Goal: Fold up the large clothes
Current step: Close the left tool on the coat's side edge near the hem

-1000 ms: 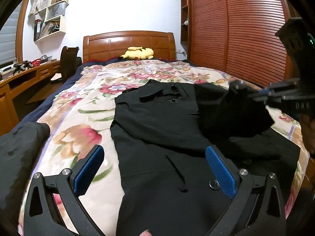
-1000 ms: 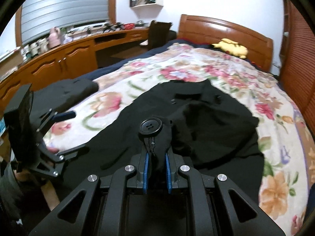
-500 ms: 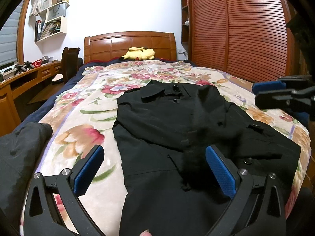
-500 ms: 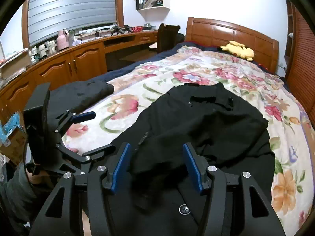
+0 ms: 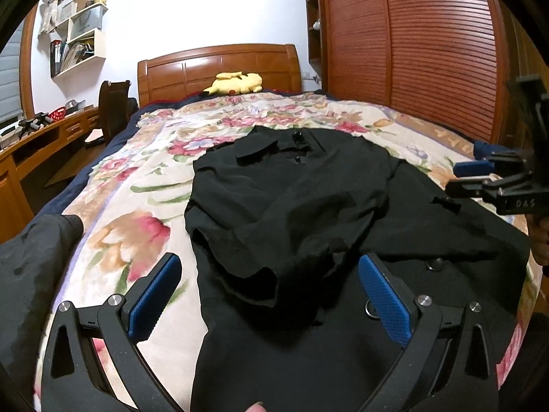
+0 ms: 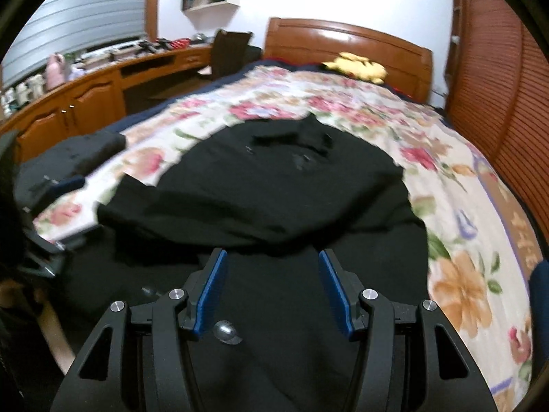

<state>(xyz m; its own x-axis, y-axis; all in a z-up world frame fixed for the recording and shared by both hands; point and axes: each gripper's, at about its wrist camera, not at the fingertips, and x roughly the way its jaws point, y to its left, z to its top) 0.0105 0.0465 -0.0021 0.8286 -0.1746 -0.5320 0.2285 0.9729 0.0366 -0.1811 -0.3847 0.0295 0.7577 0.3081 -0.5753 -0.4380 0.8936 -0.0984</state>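
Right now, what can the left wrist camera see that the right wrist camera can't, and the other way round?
Only the left wrist view shows the right claw, open, at its right edge, and the metal ring on the coat. Only the right wrist view shows the window blind and the long wooden cabinets with clutter on top. Both share the black coat spread on the floral bedspread, the yellow plush toy by the headboard, and the wall shelves.

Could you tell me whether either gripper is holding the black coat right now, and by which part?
Neither: the left gripper and right gripper both have open jaws above the black coat.
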